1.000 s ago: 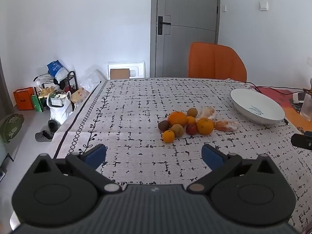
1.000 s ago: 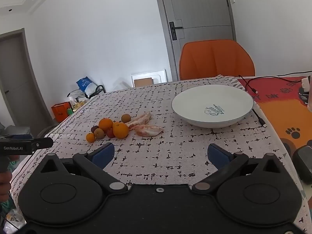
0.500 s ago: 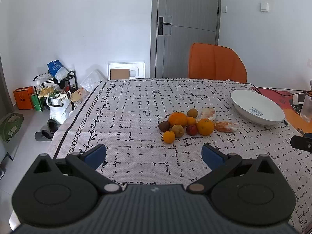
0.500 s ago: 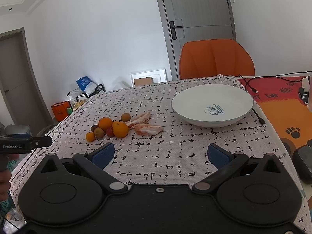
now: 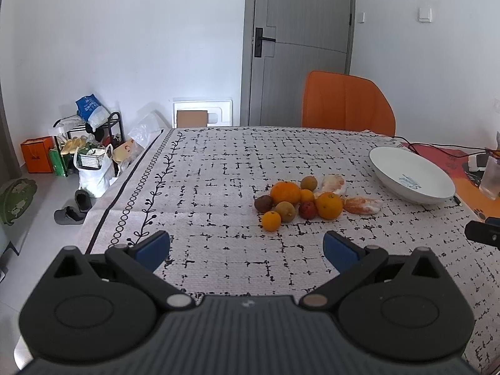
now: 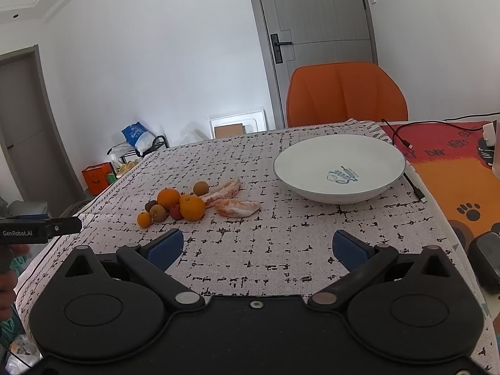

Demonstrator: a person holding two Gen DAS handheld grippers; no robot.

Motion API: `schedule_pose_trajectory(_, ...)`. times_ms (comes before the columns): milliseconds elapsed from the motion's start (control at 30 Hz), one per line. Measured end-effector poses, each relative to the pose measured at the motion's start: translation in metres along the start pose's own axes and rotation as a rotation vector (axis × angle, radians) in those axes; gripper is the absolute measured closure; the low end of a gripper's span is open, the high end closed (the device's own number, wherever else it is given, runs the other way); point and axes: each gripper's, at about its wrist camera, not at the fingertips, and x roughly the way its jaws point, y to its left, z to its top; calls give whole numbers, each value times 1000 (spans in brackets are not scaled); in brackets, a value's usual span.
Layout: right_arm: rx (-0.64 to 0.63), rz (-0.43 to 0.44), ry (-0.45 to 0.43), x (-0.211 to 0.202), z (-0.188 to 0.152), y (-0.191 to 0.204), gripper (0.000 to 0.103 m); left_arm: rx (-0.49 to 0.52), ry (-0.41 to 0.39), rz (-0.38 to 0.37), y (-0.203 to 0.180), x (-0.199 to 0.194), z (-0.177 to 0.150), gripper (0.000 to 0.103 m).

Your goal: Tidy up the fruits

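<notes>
A: Where is the fruit?

B: In one tight cluster of fruit (image 5: 297,201) on the cloth-covered surface (image 5: 218,187), well ahead of both grippers. The white bowl (image 6: 339,165) stands apart from it, toward the orange chair (image 6: 347,93), with nothing in it.

A: Can you tell each piece?

B: Only partly. Two large oranges, the nearer one (image 6: 192,207), and a small orange one (image 5: 271,220) at the front are plain. The brownish and dark red round ones between them overlap, so I cannot name them. Two peeled pink segments (image 6: 237,207) lie beside the pile on the bowl side.

A: And the fingers?

B: The left gripper (image 5: 247,248) has its blue-padded fingers spread wide, holding nothing. The right gripper (image 6: 257,247) is the same: fingers apart, only cloth between them.

A: Anything cut off?

B: In the right wrist view the left gripper pokes in at the left edge, and the hand (image 6: 7,268) below it is mostly out of frame. A dark object (image 6: 486,259) at the right edge is cropped and unclear. A black cable (image 6: 412,184) runs past the bowl.
</notes>
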Motion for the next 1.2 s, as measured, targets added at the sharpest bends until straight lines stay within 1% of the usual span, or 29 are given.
schedule_pose_trajectory(1200, 6, 2, 6, 0, 1, -1, 0, -2, -7, 5, 3, -3, 0, 0)
